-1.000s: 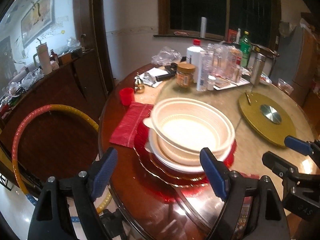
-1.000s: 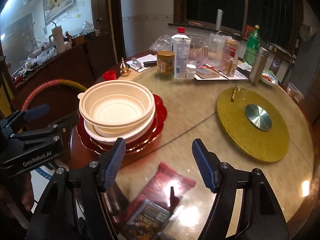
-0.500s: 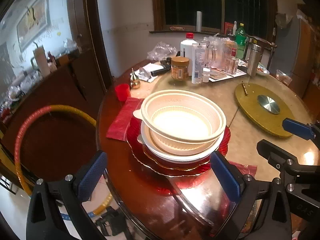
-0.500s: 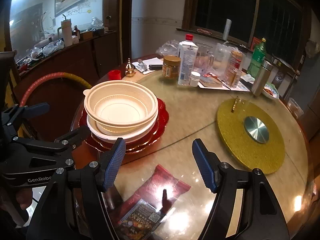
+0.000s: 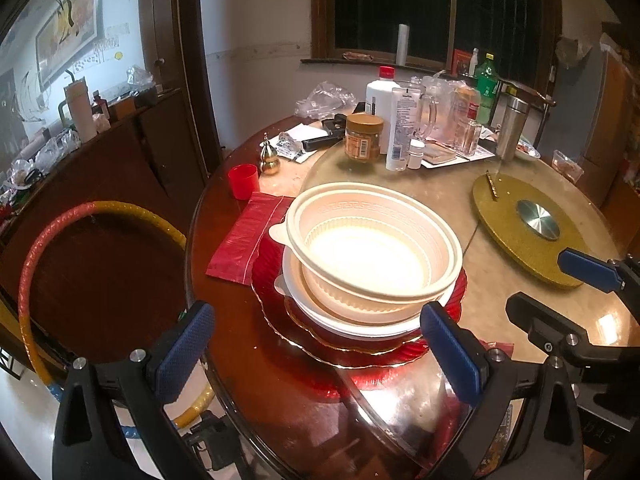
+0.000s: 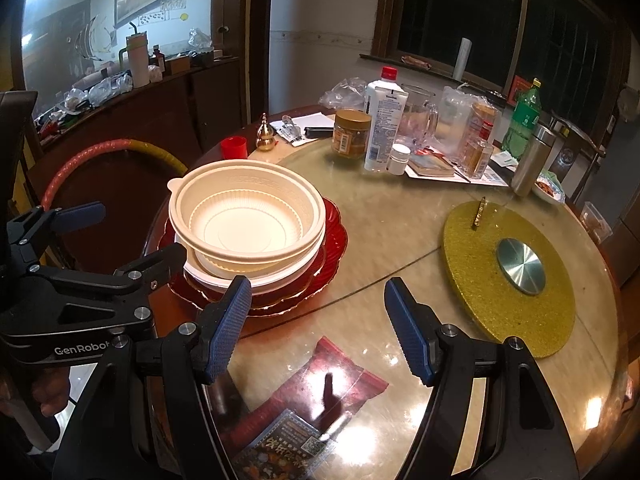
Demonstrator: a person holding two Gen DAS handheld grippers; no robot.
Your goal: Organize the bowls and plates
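Evidently both grippers are hanging empty, the left gripper (image 5: 316, 354) spread wide before the cream bowls (image 5: 374, 248) and the right gripper (image 6: 318, 326) gaping over bare table (image 6: 400, 232), likely because the bowls are sitting nested on the red plates (image 5: 280, 320). How many plates are lying underneath is staying hidden, and a snack packet (image 6: 316, 408) is running off-frame.

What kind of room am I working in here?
Most likely a home dining room: a round wooden table with a glass turntable, stacked cream plastic bowls on red plates, and a cluttered dark wooden sideboard.
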